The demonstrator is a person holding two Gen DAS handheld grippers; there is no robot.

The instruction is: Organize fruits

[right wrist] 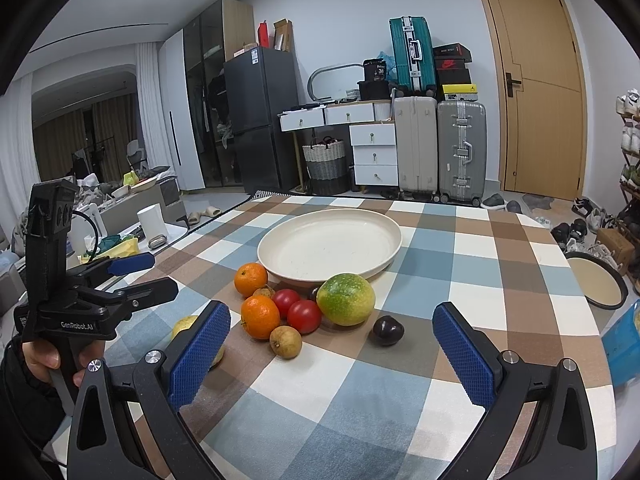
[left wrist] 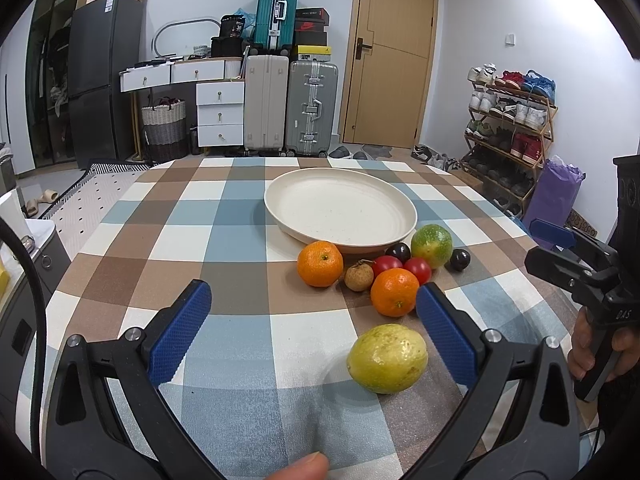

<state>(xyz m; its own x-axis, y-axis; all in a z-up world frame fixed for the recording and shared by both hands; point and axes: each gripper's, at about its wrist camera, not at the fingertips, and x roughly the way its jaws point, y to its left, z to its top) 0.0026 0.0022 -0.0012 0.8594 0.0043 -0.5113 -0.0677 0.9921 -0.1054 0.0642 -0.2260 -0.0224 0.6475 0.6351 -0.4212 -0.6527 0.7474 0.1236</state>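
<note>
An empty cream plate (left wrist: 340, 208) (right wrist: 328, 240) sits mid-table. In front of it lie two oranges (left wrist: 320, 263) (left wrist: 394, 292), two red tomatoes (left wrist: 418, 269), a brown longan (left wrist: 359, 277), a green-orange fruit (left wrist: 432, 245) (right wrist: 346, 299) and two dark plums (left wrist: 460, 259) (right wrist: 387, 330). A yellow-green fruit (left wrist: 387, 358) lies nearest, just inside my open left gripper's (left wrist: 314, 308) right finger (left wrist: 444, 332). My right gripper (right wrist: 332, 344) is open and empty, short of the fruit pile. Each gripper also shows in the other's view, the right (left wrist: 560, 252) and the left (right wrist: 140, 276).
The checked tablecloth (left wrist: 224, 240) covers the table. At the right table edge stand a dark-rimmed pan (right wrist: 596, 280) and a blue object (right wrist: 624, 344). Suitcases, drawers, a fridge, a door and a shoe rack stand beyond the table.
</note>
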